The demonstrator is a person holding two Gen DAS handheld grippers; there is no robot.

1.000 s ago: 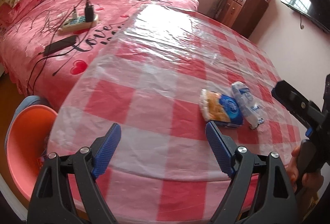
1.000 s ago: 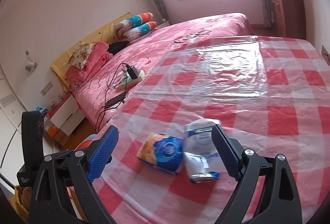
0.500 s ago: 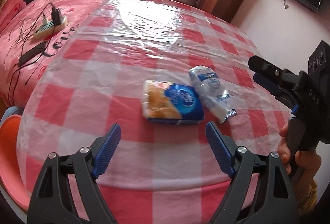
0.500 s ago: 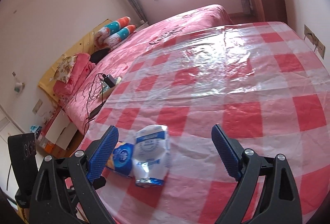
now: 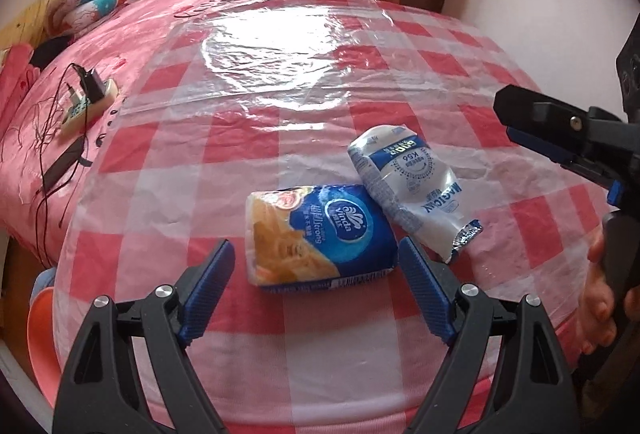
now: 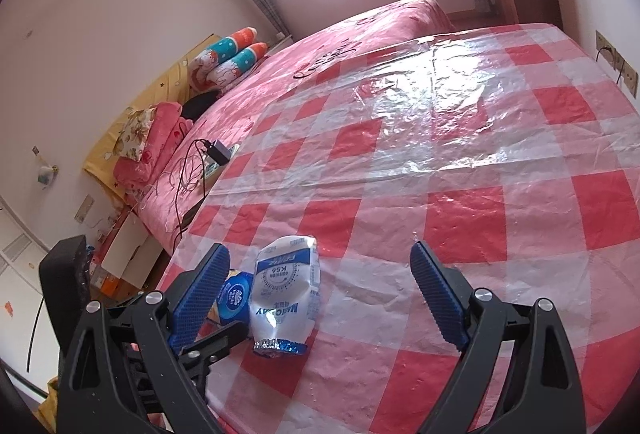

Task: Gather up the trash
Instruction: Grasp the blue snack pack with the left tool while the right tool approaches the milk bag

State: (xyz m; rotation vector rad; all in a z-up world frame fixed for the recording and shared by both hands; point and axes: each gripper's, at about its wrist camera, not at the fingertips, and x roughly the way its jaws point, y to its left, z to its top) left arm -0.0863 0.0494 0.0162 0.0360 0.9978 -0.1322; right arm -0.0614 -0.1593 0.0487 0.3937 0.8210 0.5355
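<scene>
**A:** so where's the left gripper [image 5: 312, 288] at? Its jaws are spread wide with nothing in them, and its blue pads [image 5: 206, 288] sit either side of the blue and orange tissue pack [image 5: 320, 234] without touching it. The pack lies flat on the checked tablecloth [image 5: 248, 138], long axis running roughly across the gap from pad to pad, barcode edge nearest the claw.

**B:** yep. The right gripper [image 6: 320, 298] is gaping too, holding nothing. The white crumpled wrapper [image 6: 286, 294] lies between its fingers, closer to the left one, long axis pointing away from the claw with the torn foil end nearest. From the left wrist view that wrapper [image 5: 412, 186] touches the pack's far right corner, angled off to the right.
</scene>
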